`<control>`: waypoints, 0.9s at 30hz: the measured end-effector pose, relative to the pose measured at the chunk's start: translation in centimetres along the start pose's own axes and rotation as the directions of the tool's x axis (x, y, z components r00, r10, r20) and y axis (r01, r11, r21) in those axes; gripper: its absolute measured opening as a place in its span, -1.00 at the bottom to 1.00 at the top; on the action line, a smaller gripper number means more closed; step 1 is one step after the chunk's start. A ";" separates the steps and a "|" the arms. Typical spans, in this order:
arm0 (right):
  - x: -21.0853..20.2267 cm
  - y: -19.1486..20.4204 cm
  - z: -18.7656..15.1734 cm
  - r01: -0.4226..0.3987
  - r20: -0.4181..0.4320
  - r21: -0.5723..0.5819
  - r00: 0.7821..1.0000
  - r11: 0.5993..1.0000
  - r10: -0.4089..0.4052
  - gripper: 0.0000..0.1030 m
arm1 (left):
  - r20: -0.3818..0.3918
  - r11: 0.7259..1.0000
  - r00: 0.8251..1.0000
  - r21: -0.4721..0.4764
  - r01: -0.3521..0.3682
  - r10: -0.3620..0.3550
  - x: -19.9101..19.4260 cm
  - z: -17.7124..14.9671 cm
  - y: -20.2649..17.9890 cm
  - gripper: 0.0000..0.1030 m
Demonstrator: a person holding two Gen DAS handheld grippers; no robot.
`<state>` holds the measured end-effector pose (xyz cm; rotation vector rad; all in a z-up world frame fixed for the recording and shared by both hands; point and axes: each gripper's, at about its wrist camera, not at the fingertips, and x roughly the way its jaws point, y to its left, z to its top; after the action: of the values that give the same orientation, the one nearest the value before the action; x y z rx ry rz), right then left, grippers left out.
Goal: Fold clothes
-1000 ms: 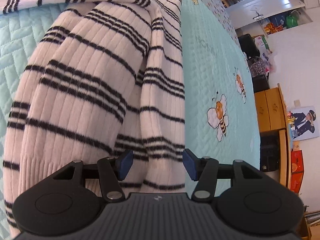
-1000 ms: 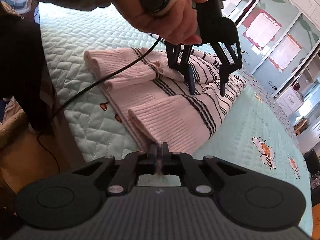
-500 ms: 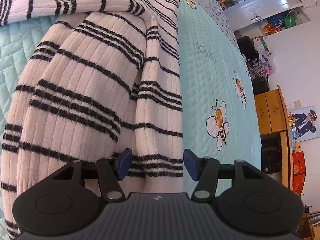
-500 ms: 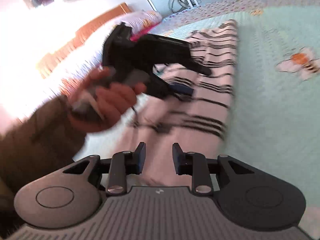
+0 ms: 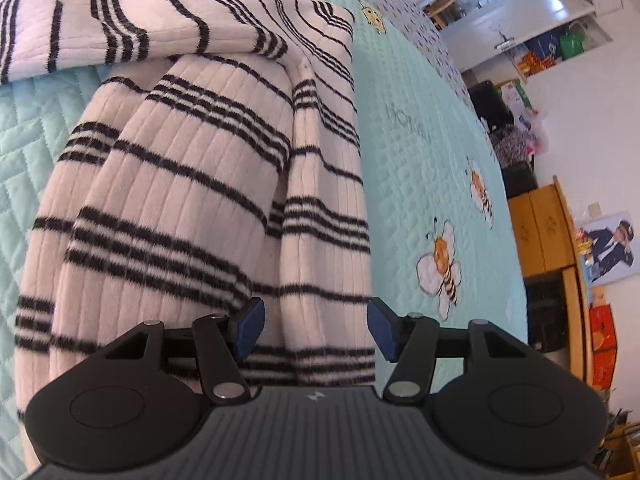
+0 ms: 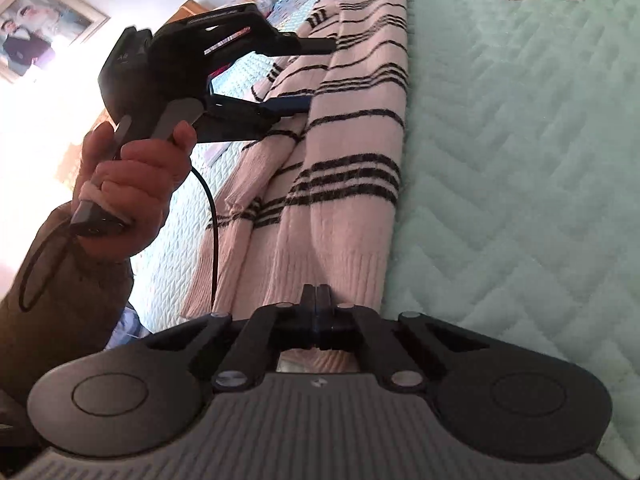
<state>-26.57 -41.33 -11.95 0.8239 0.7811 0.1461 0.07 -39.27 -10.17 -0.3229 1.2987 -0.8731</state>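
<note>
Mint-green quilted bedspread (image 5: 408, 184) printed with bees (image 5: 440, 268), filling most of both views. At 3 o'clock in the left wrist view, a wooden cabinet (image 5: 544, 232) against a white wall; at 10 o'clock in the right wrist view, a framed picture (image 6: 36, 28).

Pink ribbed sweater (image 5: 192, 200) with black stripes, lying on the bedspread, long axis running from 6 toward 12 o'clock in the left wrist view, one sleeve (image 5: 120, 36) folded across toward 9 o'clock.

Left gripper (image 5: 312, 324) with fingers spread wide, empty, just over the sweater; held in a hand (image 6: 128, 200). Right gripper (image 6: 316, 308) with fingers pressed together at the sweater's ribbed hem (image 6: 352, 276); cannot tell whether fabric is pinched.
</note>
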 end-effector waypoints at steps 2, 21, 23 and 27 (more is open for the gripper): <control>0.0 -0.1 -0.1 -0.001 0.004 -0.007 1.000 1.000 0.001 -1.00 | 0.003 1.000 1.000 -0.014 0.015 -0.015 0.5 0.6 0.0 0.15; 1.7 1.0 1.3 0.026 -0.036 -0.092 0.999 0.995 -0.030 -1.00 | 0.003 0.988 1.000 0.151 -0.016 0.015 6.6 4.9 -5.4 -0.22; 1.7 1.1 1.4 0.029 -0.041 -0.091 0.999 0.995 -0.033 -1.00 | 0.004 0.993 1.000 0.112 -0.021 0.021 5.8 4.9 -4.6 -0.15; 1.1 1.6 2.1 0.016 -0.064 -0.116 0.998 0.993 -0.024 -0.92 | 0.012 0.999 1.000 0.043 -0.013 0.013 3.2 4.2 -3.0 0.00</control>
<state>-24.08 -41.08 -10.55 0.7042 0.8340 0.1996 2.85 -44.55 -9.26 -0.2845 1.2679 -0.8859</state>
